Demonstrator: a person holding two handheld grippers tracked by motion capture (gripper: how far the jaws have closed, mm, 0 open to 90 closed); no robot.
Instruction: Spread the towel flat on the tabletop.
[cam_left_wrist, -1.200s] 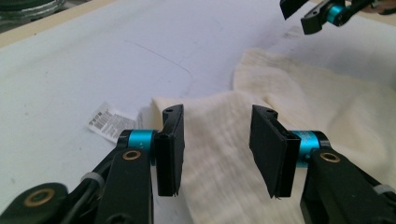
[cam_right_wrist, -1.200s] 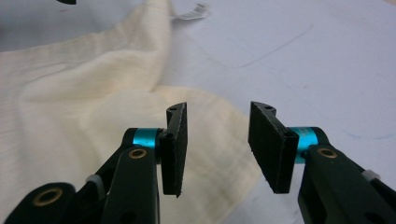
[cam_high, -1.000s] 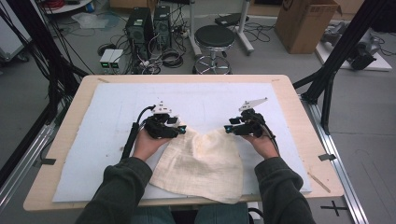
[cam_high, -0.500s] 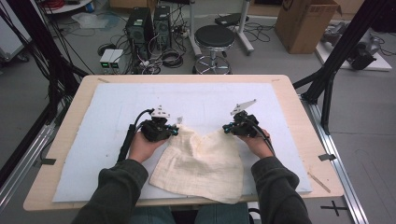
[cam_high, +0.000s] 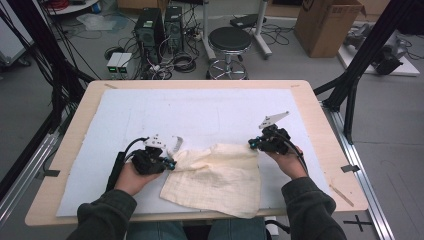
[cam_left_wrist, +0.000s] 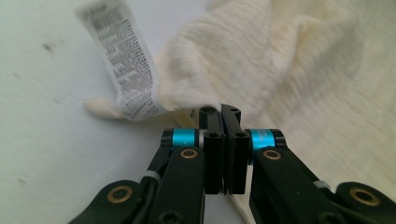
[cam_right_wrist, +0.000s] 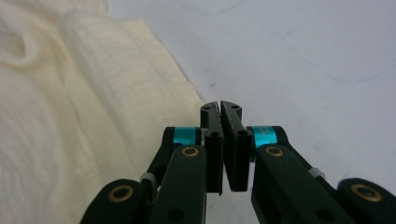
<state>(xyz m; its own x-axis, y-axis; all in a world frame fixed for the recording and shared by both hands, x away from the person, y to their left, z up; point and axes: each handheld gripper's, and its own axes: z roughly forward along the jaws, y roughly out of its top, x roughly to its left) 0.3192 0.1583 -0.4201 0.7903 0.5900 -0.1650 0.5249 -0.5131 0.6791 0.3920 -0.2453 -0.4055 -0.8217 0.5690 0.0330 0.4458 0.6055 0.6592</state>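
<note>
cloth held at two corners, spreading not finished

the cream cloth (cam_high: 215, 175) lies on the white mat (cam_high: 200, 115), at the person's side of the table (cam_high: 320, 115). the left gripper (cam_high: 167, 164) has its jaws pressed together on one far corner; in the left gripper view the fabric and its printed label (cam_left_wrist: 126, 60) come out just past the tips. the right gripper (cam_high: 254, 144) sits at the other far corner with jaws together, but i cannot tell if cloth is between them. i judge the work is about half done: the cloth is wrinkled, and its near edge is not yet flat.
</note>
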